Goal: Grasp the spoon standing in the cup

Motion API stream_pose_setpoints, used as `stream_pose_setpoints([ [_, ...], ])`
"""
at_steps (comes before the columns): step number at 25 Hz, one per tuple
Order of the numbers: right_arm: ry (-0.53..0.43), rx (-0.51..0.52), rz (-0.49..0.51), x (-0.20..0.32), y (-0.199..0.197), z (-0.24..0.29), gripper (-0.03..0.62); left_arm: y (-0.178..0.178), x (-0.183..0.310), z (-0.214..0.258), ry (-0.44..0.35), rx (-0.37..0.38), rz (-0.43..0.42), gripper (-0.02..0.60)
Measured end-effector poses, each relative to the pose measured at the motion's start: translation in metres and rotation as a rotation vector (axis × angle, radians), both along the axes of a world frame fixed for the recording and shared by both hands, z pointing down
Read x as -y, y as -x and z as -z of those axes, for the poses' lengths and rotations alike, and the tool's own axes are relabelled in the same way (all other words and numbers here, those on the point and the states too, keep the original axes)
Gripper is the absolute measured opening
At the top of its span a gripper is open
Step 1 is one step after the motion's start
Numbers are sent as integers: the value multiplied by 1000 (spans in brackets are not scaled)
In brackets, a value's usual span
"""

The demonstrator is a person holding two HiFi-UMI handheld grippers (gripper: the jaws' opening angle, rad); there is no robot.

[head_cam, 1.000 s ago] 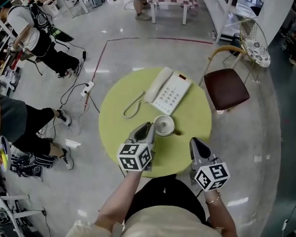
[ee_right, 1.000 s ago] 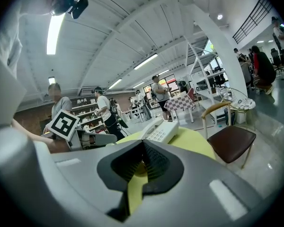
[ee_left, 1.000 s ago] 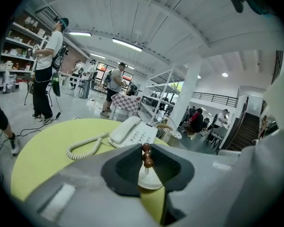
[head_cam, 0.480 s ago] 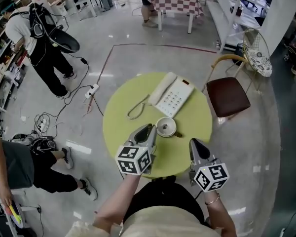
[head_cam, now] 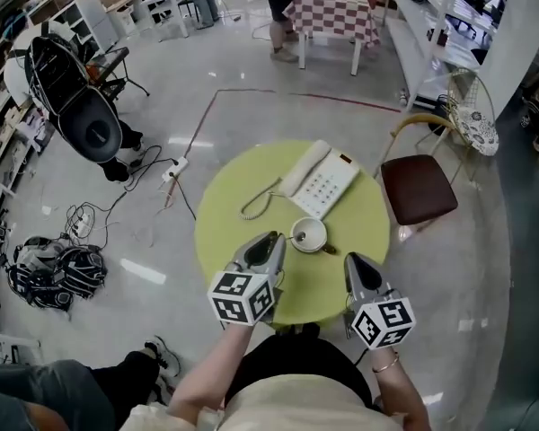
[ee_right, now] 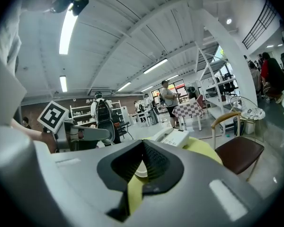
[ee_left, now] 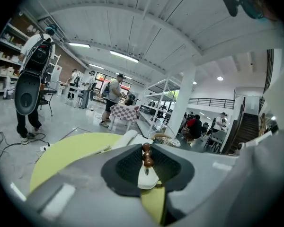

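Left gripper view centres the spoon [ee_left: 146,156], upright in the white cup [ee_left: 148,178] on the yellow counter [ee_left: 71,151], dead ahead of the left tool [head_cam: 269,243], whose jaws are slightly spread and empty. Best to widen them, advance level and pinch the brown handle without tipping the cup. The right tool [head_cam: 353,263], narrowly spread and empty, hangs at lower right.

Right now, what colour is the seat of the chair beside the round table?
The chair seat is dark maroon, clearest in the head view.

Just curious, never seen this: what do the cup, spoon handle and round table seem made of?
Cup: white and smooth, probably ceramic.
Spoon handle: brown with turned knobs, looks like wood.
Table: even matte yellow-green top, perhaps paint or laminate; the look leaves it open.
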State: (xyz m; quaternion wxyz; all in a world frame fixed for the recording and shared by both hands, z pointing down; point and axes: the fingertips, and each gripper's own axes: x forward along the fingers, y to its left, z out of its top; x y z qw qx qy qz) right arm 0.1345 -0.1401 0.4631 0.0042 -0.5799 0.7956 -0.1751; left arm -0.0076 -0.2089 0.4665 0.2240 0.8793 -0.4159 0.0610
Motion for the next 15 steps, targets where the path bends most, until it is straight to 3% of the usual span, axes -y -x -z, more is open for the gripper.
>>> stream_pose_setpoints([
  [15,-20,-24,48,-2,23,8,0,27,-19,3,-18,24,34,55],
])
